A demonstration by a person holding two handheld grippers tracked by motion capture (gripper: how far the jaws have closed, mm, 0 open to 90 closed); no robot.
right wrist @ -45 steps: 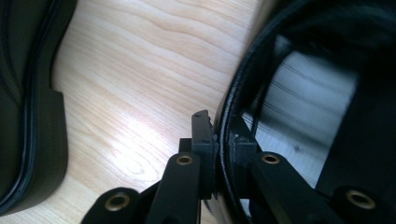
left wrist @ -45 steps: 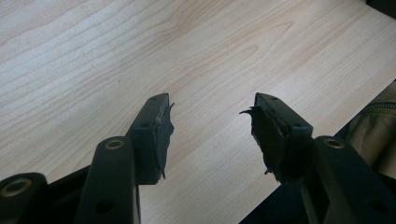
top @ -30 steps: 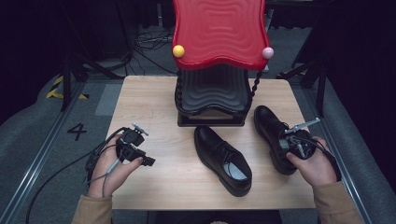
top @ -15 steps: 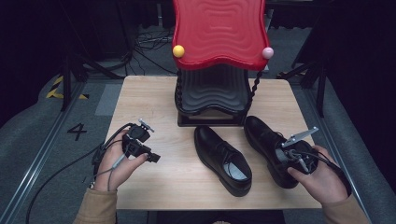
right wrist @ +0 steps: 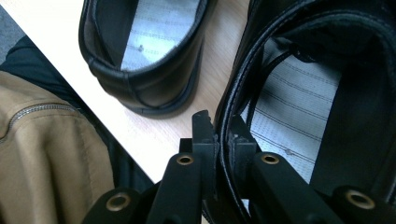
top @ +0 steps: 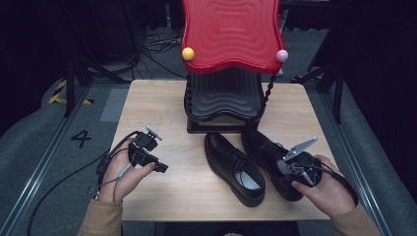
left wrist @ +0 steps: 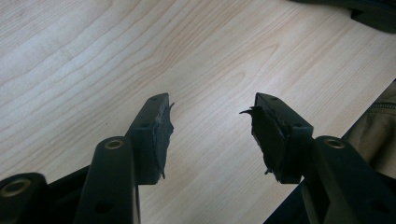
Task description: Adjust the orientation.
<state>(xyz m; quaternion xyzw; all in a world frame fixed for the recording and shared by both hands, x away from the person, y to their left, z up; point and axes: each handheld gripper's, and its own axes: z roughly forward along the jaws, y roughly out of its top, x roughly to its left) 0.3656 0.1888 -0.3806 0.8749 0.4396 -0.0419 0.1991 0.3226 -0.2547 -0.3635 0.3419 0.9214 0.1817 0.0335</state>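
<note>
beside the other shoe [top: 235, 169] near the rack [top: 223, 105], the right gripper [right wrist: 223, 140], pinching the right shoe's collar [right wrist: 243, 88], has dragged it inward, pairing them, while the left gripper [left wrist: 210, 128], jaws just widening, waits empty.

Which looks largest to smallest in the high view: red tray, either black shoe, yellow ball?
1. Red tray, though it stands nearer the camera.
2. The two black shoes, left one and right one, look alike.
3. Yellow ball.
</note>
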